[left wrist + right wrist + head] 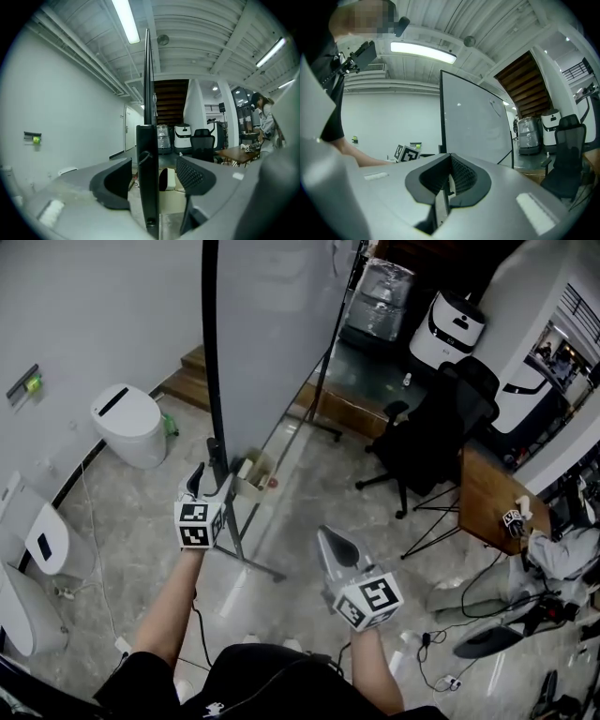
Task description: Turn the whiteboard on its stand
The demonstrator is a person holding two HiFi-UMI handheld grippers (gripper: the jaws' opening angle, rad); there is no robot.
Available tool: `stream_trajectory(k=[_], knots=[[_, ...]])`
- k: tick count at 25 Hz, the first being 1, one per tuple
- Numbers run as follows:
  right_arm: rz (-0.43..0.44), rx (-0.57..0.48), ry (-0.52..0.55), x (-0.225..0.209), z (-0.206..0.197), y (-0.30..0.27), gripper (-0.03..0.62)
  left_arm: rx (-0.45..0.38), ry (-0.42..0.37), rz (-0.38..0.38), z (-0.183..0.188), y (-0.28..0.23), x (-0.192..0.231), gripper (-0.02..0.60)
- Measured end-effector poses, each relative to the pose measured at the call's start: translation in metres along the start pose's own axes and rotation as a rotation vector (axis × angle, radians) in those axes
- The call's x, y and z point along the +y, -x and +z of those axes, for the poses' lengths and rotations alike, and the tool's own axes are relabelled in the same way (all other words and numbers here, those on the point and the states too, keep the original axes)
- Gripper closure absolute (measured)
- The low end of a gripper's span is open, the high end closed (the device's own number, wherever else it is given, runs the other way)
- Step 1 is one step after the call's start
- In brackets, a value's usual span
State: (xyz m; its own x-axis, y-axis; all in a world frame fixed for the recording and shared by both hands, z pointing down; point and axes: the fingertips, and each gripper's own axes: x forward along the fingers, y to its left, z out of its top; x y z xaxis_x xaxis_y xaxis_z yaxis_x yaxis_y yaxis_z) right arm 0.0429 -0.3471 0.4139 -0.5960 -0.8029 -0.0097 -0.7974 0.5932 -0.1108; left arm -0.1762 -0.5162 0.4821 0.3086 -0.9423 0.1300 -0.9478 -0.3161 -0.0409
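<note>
I'm straddling the whiteboard's black edge with the left gripper, jaws apart and not pinching. I should clamp squarely before swinging it. The right gripper is hanging closed and empty.

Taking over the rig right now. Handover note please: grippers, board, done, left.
Left gripper: open, jaws either side of the whiteboard's black side frame, pads not pressing it.
Right gripper: shut, empty, short of the board.
Whiteboard: upright on its stand.
Done: left gripper lined up on the frame. Can't tell whether any turn has been made.
Left: probably close on the frame and swing the board.
</note>
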Motion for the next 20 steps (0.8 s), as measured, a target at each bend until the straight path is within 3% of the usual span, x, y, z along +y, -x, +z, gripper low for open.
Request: stream_trajectory(k=[11, 16, 20], knots=[[-0.086, 0.02, -0.011, -0.006, -0.013, 0.004, 0.585, 0.023, -0.033, -0.004, -0.012, -0.047, 0.015, 0.271], [-0.088, 0.022, -0.016, -0.001, -0.016, 0.002, 0.585, 0.024, -0.042, -0.007, -0.009, -0.059, 0.015, 0.312], [-0.102, 0.024, -0.015, -0.003, -0.015, 0.009, 0.585, 0.02, -0.034, -0.012, -0.007, -0.059, 0.01, 0.385]])
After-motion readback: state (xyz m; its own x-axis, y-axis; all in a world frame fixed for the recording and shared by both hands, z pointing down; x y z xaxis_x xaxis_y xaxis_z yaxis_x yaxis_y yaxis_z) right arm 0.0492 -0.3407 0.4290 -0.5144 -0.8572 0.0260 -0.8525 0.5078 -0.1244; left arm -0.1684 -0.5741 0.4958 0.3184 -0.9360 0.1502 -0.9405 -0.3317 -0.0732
